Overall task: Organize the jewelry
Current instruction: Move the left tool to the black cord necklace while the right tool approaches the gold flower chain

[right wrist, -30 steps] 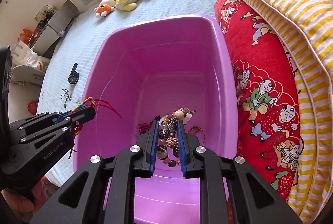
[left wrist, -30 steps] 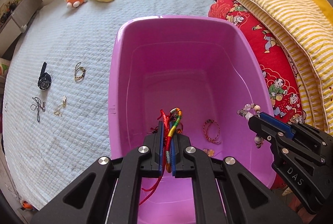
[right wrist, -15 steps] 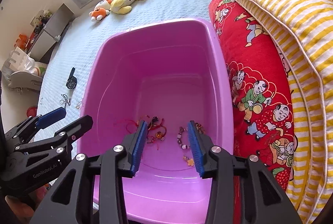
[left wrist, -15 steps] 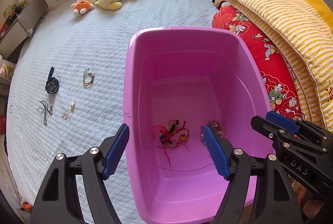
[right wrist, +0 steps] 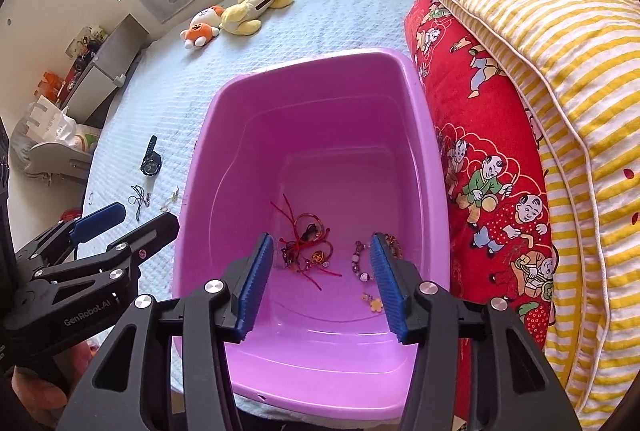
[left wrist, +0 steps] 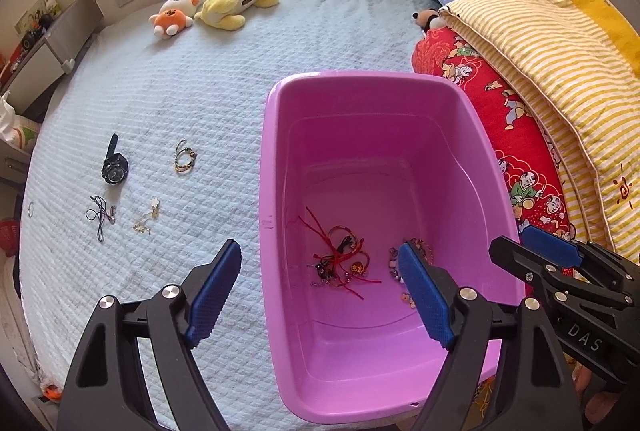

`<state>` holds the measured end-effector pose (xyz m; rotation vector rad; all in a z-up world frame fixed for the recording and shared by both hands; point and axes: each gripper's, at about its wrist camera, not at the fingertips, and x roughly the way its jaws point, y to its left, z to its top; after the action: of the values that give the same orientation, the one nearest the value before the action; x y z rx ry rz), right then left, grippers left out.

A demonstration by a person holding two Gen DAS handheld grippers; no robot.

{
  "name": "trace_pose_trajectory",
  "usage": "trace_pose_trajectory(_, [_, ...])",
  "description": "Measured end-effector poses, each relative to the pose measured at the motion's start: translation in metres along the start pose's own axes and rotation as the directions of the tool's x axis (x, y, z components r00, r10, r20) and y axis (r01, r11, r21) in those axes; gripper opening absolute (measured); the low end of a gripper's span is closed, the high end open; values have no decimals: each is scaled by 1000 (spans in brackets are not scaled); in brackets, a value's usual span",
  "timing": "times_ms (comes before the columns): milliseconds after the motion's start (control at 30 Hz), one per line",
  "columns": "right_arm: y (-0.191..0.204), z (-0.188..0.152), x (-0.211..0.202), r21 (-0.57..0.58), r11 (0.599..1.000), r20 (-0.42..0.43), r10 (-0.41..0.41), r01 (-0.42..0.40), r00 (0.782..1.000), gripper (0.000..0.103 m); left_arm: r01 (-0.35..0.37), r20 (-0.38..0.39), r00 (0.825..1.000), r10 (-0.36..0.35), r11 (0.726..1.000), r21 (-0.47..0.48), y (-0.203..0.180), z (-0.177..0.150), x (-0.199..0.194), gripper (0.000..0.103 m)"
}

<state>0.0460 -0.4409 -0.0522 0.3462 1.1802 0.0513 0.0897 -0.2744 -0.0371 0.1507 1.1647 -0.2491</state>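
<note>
A pink plastic tub [left wrist: 272, 159] [right wrist: 208, 135] stands on the white bedspread. On its floor lie a tangle of red cord bracelets [left wrist: 340, 259] [right wrist: 308, 243] and a beaded bracelet [left wrist: 394, 265] [right wrist: 362, 259]. My left gripper [left wrist: 320, 271] is open and empty, raised over the tub's left rim. My right gripper [right wrist: 322, 263] is open and empty above the tub. On the bedspread left of the tub lie a black watch [left wrist: 114, 165] [right wrist: 151, 161], a beaded ring bracelet [left wrist: 184, 157], a black cord [left wrist: 100, 217] [right wrist: 138, 197] and a small gold chain [left wrist: 146, 219].
A red printed quilt [left wrist: 500, 119] [right wrist: 480, 159] and a yellow striped blanket [left wrist: 560, 71] lie against the tub's right side. Plush toys [left wrist: 216, 5] lie at the far end of the bed. The bed's left edge drops to bags and shelves [right wrist: 48, 135].
Both grippers opened and dropped their bracelets into the tub, then pulled back and up. The left gripper has shifted left, so more bedspread shows.
</note>
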Motion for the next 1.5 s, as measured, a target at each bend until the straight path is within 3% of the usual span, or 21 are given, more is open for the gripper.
trace_pose_trajectory(567, [13,-7,-28,-36,999,16,40,-40,999,54,-34,53,998,36,999,-24,10,-7,-42,79])
trace_pose_trajectory(933, [37,-11,-31,-110,990,-10,89,-90,996,56,-67,86,993,78,989,-131,36,-20,-70,81])
trace_pose_trajectory(1200, [77,-15,-16,-175,973,-62,145,-153,988,57,-133,61,987,148,969,-208,80,-43,-83,81])
trace_pose_trajectory(1500, [151,-28,4,-255,950,-105,159,-182,982,57,-164,37,982,185,934,-317,158,-78,-91,83])
